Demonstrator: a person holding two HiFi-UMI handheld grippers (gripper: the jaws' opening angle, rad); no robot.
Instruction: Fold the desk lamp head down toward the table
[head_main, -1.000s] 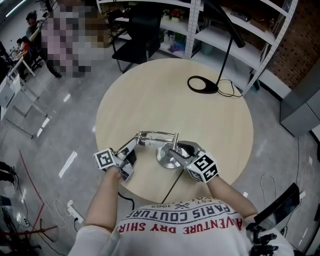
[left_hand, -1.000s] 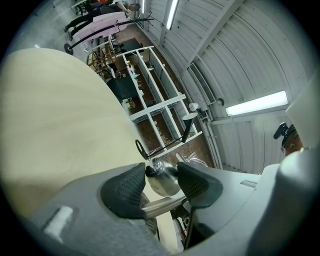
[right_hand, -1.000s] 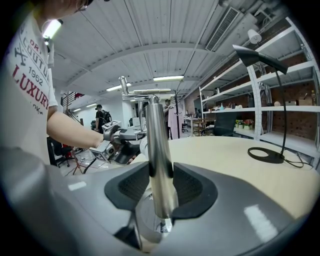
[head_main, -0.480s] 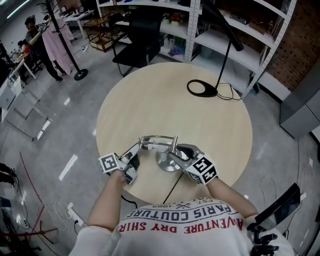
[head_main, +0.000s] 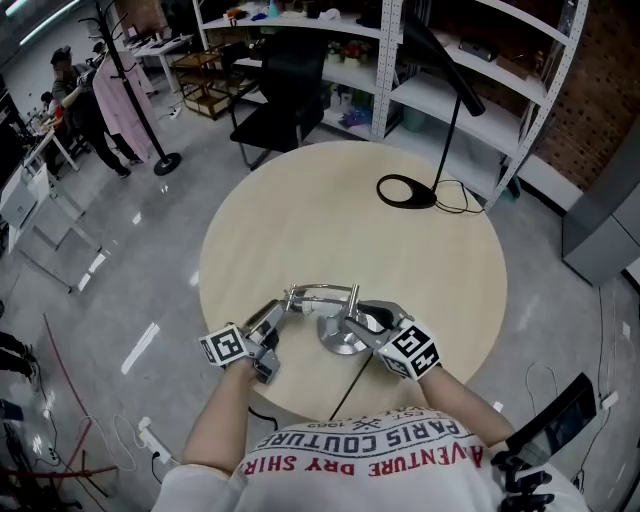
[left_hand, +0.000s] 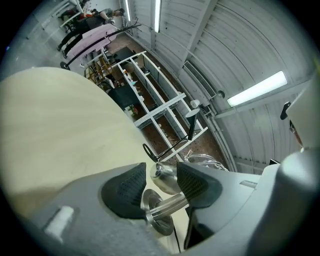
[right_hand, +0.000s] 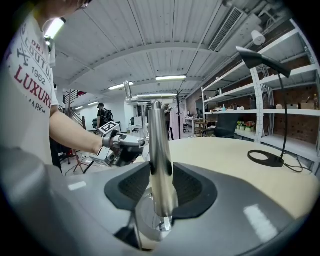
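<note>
The chrome desk lamp (head_main: 322, 292) stands on the round wooden table (head_main: 340, 225), close to the table edge nearest the person. Its round base (head_main: 338, 340) sits flat on the table. The upright post (right_hand: 159, 165) rises from it, and a slim arm runs level from the top of the post towards the table's left side, where it ends in the lamp head (left_hand: 165, 176).

The left gripper (head_main: 283, 305) reaches in from the table's near-left edge. Its fingers (left_hand: 124, 187) are closed on the lamp head, with the dark pads pressing the rounded chrome piece from both sides. A flared chrome collar lies just behind the pads.

The right gripper (head_main: 352, 314) comes in over the table's near edge. Its fingers (right_hand: 192, 189) clamp the upright post just above the base, a pad on each side.

At the table's far right edge stands a black desk lamp (head_main: 405, 190), its ring base on the table, well apart from the chrome one.
</note>
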